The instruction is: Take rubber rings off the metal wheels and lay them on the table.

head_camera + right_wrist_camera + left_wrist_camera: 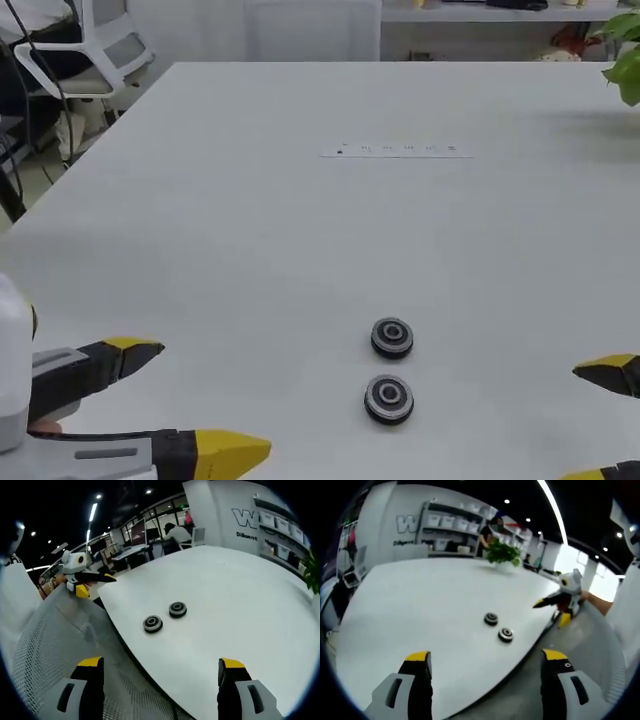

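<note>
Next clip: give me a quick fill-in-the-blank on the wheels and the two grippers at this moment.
1. The white table carries ____ metal wheels.
2. The left gripper has its jaws ____.
3. The right gripper grips ____.
4. All the jaw tips are coloured ____.
Missing words: two; open; nothing; yellow.
</note>
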Tool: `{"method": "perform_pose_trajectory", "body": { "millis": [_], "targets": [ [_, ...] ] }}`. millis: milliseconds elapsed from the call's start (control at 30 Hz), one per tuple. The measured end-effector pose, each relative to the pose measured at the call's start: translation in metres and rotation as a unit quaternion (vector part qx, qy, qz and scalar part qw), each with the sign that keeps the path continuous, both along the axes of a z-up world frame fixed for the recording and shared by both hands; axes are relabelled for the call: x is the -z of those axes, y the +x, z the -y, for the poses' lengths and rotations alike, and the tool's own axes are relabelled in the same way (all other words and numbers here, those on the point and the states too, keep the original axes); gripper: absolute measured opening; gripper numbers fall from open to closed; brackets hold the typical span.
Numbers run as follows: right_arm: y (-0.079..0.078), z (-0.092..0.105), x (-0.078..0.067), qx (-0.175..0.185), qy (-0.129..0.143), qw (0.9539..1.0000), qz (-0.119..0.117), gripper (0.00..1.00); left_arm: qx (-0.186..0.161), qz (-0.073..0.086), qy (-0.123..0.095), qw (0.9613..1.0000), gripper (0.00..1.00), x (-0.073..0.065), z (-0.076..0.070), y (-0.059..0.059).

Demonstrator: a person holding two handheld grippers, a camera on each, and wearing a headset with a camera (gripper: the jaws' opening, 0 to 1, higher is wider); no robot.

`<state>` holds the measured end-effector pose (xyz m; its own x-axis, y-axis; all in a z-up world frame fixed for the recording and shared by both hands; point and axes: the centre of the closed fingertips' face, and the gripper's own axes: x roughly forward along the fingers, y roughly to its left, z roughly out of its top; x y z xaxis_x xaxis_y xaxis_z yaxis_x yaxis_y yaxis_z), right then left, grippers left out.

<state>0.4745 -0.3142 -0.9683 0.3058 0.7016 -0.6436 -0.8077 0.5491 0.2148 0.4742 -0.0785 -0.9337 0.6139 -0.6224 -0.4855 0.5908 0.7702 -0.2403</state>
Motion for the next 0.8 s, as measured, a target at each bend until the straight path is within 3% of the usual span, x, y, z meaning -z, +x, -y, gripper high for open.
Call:
{"method": "perform_pose_trajectory", "body": {
  "millis": [200, 533, 733, 800],
  "targets": [
    [0.0006, -0.0001, -0.0007, 0.003, 0.001, 1.0000, 0.001, 0.94, 0.009, -0.002, 0.008, 0.9999, 0.91, 0.0015, 0.0008, -0.0016],
    [0.0015, -0.0008, -0.0012, 0.006, 0.008, 0.9999, -0.002, 0.94, 0.014, -0.003, 0.002, 0.9999, 0.91, 0.0007, 0.0033, -0.0027],
    [0.0032, -0.0013, -0.0041, 0.012, 0.021, 0.9997, -0.002, 0.94, 0.019, 0.011, 0.010, 0.9997, 0.92, -0.0032, 0.0054, -0.0022],
    [0.0032, -0.0014, -0.0046, 0.011, 0.021, 0.9997, 0.001, 0.94, 0.030, 0.008, 0.016, 0.9994, 0.92, -0.0014, 0.0076, -0.0044]
  ]
}}
